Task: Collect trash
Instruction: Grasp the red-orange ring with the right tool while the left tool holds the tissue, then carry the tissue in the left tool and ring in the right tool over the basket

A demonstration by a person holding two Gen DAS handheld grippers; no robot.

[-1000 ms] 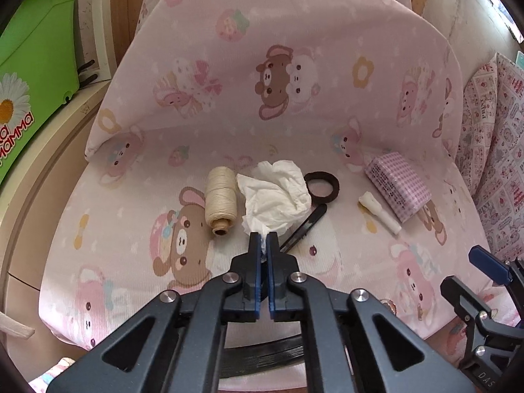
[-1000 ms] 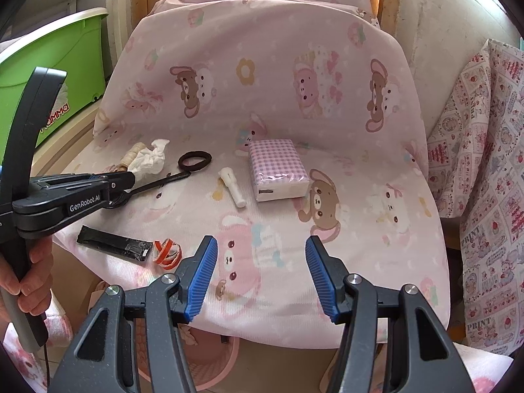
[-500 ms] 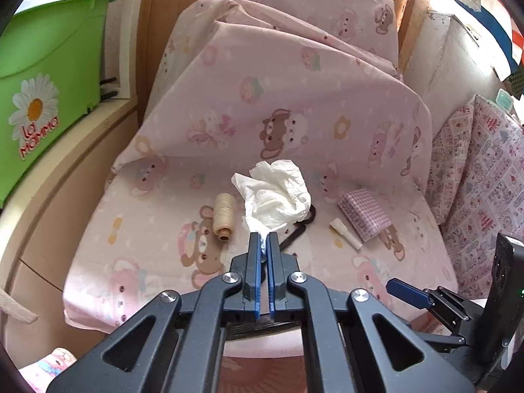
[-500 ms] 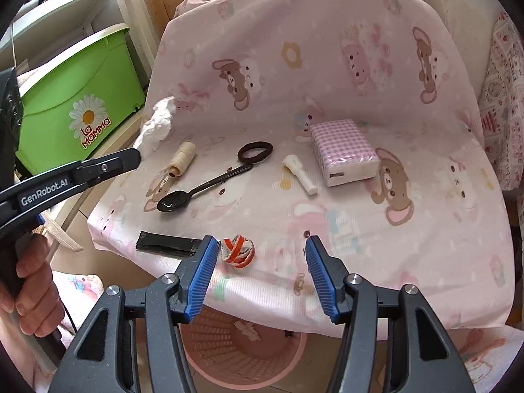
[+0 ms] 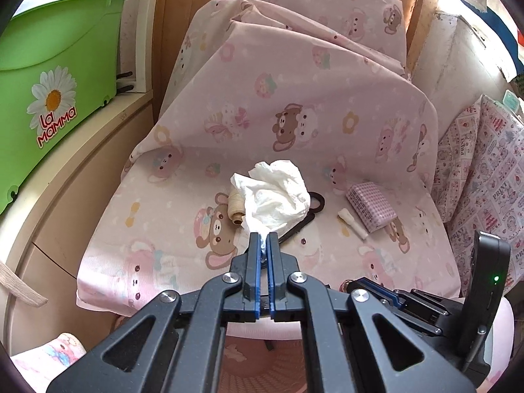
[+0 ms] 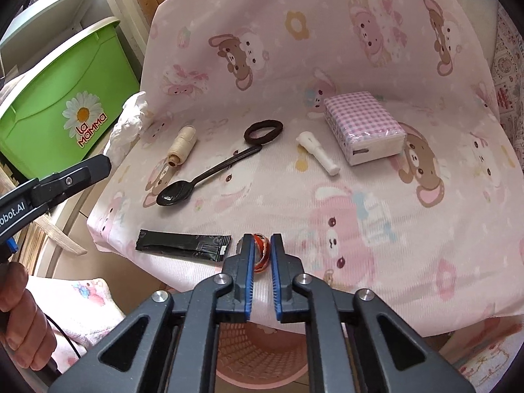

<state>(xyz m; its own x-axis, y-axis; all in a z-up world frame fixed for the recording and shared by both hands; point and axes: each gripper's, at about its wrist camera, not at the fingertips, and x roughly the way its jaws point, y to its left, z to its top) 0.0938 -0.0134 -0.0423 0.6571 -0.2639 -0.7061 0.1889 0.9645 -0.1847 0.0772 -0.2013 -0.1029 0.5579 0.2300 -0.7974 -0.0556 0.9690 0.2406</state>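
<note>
The left gripper pinches a crumpled white tissue at frame centre. The right gripper, fingers pressed on a red-and-white wrapper at the lower centre, should lift cleanly, then release over the pink basket below.
</note>
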